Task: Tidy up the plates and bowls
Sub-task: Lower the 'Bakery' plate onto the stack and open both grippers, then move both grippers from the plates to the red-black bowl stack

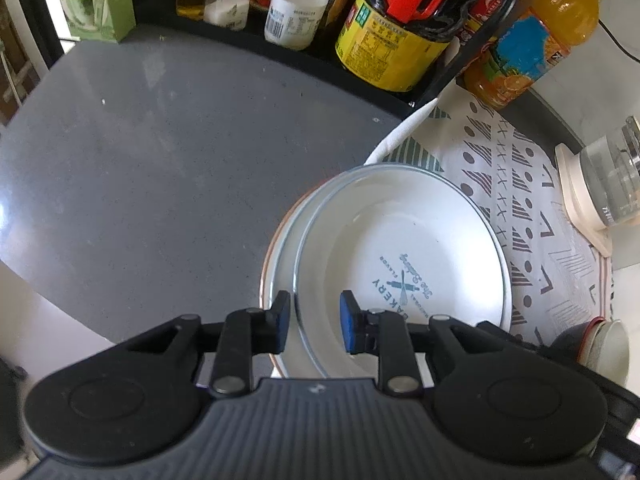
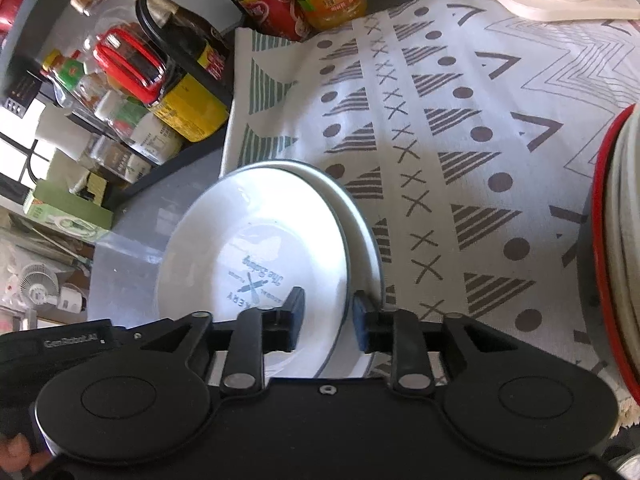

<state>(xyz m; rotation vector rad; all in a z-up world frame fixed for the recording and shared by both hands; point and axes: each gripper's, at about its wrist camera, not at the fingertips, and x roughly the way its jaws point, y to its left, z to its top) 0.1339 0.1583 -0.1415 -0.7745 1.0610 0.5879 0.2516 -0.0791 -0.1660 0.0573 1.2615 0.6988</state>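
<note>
A white plate with a thin dark rim and a blue "Bakery" print sits on top of a second white plate. The stack also shows in the right wrist view, top plate and lower plate. My left gripper is open, its fingers straddling the top plate's near rim without closing on it. My right gripper is open too, its fingers either side of the top plate's opposite rim. A red-rimmed bowl stands at the far right.
The plates rest partly on a patterned cloth and partly on the grey counter. A black rack with sauce bottles and jars lines the back. An orange juice bottle and a glass kettle on a base stand nearby.
</note>
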